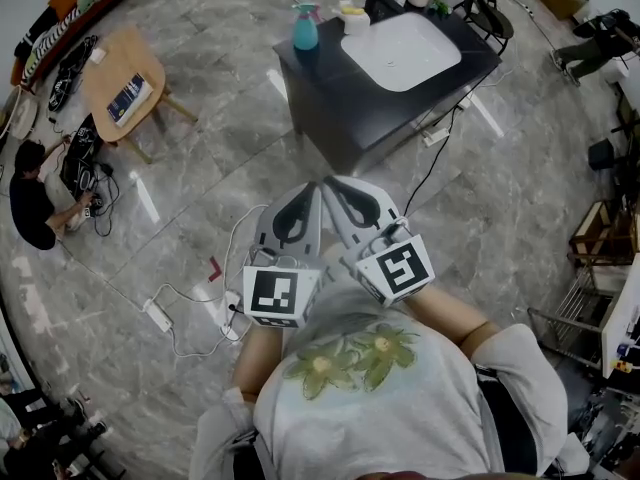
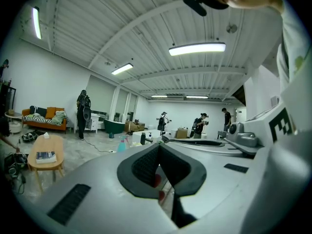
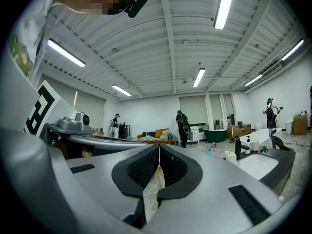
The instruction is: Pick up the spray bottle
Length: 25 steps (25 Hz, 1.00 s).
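Teal spray bottle [image 1: 305, 30] sits well beyond left tongs [image 1: 314, 188] and right tongs [image 1: 331, 182].

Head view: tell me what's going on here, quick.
A person holds a gripper in each hand, close to the chest. The left gripper and right gripper are both shut and empty, tips side by side, pointing toward a dark counter with a white sink. The teal spray bottle stands upright at a corner of that counter, untouched. Neither gripper has reached it yet.
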Available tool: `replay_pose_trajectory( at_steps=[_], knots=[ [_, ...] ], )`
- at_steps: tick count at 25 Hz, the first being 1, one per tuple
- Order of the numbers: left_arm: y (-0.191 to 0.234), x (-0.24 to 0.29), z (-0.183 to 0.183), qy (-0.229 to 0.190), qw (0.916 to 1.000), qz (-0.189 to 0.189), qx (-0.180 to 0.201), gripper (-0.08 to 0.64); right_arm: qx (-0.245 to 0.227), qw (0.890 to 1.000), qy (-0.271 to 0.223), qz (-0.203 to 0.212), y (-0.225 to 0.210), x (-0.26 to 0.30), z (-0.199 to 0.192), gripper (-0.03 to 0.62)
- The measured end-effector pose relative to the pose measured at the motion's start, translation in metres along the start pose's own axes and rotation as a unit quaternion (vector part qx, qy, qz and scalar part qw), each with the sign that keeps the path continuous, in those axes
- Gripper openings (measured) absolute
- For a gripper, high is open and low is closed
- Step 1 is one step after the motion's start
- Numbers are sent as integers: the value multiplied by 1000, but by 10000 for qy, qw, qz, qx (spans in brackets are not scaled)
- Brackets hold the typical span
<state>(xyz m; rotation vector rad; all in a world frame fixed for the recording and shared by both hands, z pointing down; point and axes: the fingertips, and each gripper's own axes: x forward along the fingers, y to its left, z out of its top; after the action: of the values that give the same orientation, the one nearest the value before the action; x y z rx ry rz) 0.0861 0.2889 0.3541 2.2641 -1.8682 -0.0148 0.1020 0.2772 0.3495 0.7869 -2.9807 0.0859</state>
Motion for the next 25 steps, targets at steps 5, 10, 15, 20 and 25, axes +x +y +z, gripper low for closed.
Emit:
replay_pose_trajectory(
  at_steps=[5,10,15,20,25],
  knots=[
    [25,21,-3,35,9999,132,-52,8,48,9999,29,110,-12,30,-6,23],
    [56,58,10,141,9998,100,-15,8,167,9998,44,75,-37,73,0,23],
    [83,103,24,173,9998,34,101,8,201,9998,-28,25,-70,115,5,23],
    [110,139,26,285,9995,28,150,8,245,9997,-23,65,-96,151,5,23],
    [134,167,35,297,9993,93,218,8,273,9994,-68,178,-115,183,9,23]
  ],
)
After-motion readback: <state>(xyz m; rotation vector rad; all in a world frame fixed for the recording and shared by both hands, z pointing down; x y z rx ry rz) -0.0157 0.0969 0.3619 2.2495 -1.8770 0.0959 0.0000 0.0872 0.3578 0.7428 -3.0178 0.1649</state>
